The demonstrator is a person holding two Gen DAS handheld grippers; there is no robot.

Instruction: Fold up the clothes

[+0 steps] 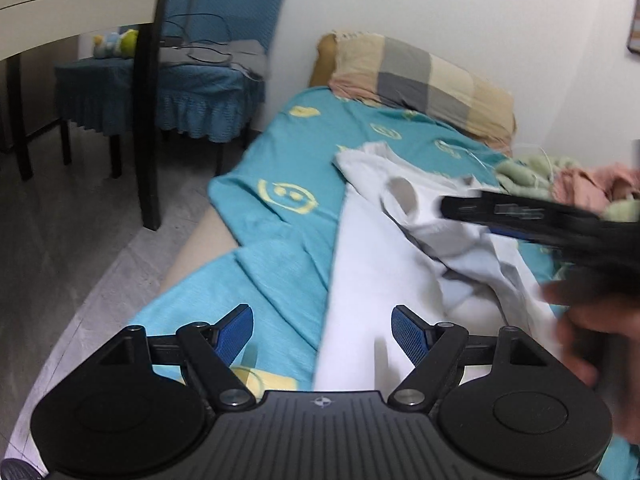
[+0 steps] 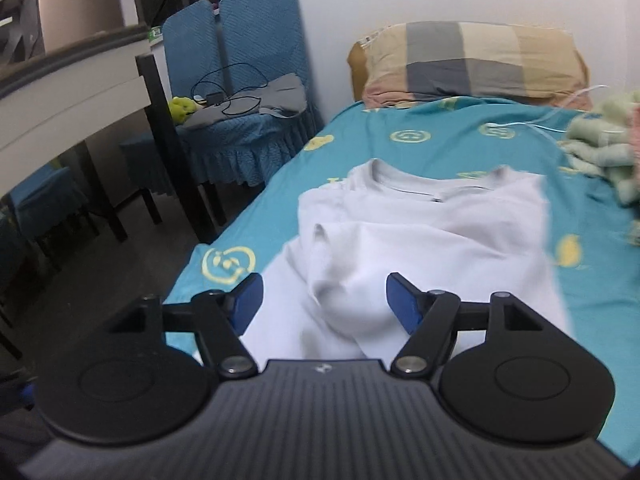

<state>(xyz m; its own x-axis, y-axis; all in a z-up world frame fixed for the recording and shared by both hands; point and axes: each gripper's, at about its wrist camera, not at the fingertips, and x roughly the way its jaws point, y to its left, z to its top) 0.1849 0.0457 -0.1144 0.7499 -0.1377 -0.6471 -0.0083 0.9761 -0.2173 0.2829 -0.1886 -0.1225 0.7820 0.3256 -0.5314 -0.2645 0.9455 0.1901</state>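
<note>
Shirt (image 2: 420, 232): one; pillow (image 2: 472, 60): one; chairs: perhaps two.

right gripper (image 2: 324, 300) jaws spread wide over white t-shirt (image 2: 424, 236) lying partly folded, collar toward plaid pillow (image 2: 472, 60), on teal bedsheet (image 2: 440, 136); green/pink clothes pile (image 2: 608, 152) at right edge, blue-covered chair (image 2: 240, 80) with cables left

Soft matt white cloth shirt (image 2: 420, 232) lies on a woven teal cloth bedsheet (image 2: 448, 140) with printed yellow motifs.
</note>
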